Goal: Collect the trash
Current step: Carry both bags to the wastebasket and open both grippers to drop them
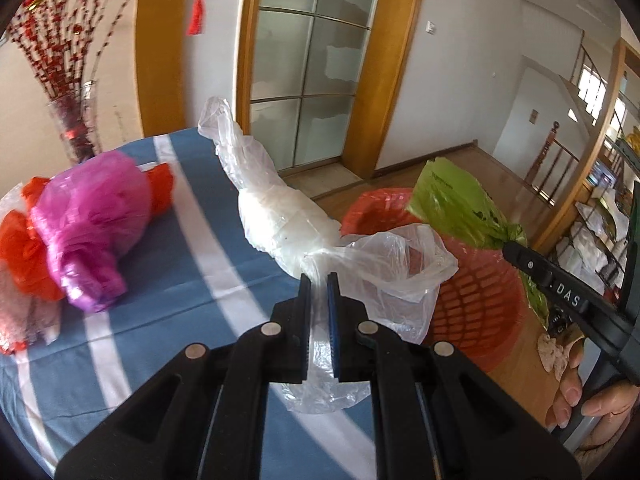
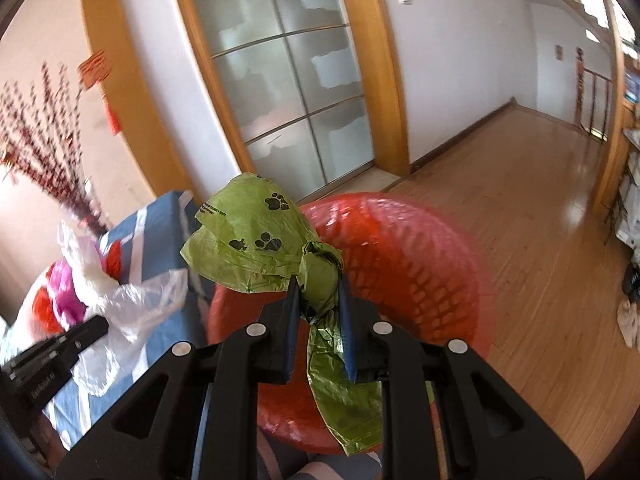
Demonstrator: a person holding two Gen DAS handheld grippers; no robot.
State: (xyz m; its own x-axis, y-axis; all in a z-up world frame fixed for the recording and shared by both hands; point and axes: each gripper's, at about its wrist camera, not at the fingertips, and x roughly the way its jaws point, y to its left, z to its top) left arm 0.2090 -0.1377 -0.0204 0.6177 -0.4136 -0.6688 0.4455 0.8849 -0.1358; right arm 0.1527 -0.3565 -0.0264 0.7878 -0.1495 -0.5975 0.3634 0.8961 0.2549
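A bench (image 1: 168,280) draped in a blue cloth with broad white stripes is seen at the edge of a room floored in glossy wooden boards (image 2: 520,208). A clear plastic bag (image 1: 280,216), twisted and stuffed with white material, is held above the cloth, its neck pinched between the nearly closed fingers of the left gripper (image 1: 319,280). Just beside it, a green bag printed with black paw marks (image 2: 256,240) is clamped at its knot by the right gripper (image 2: 318,284) over the rim of a red mesh basket (image 2: 420,264) standing on the floor beside the bench. A magenta bag (image 1: 92,224) and red bags (image 1: 20,252) are left lying on the cloth at the far side. White walls, a frosted-glass sliding door (image 1: 304,60) framed in yellow wood, a vase of red blossom branches (image 1: 74,120) and a hanging red tassel (image 1: 196,12) are shown behind.
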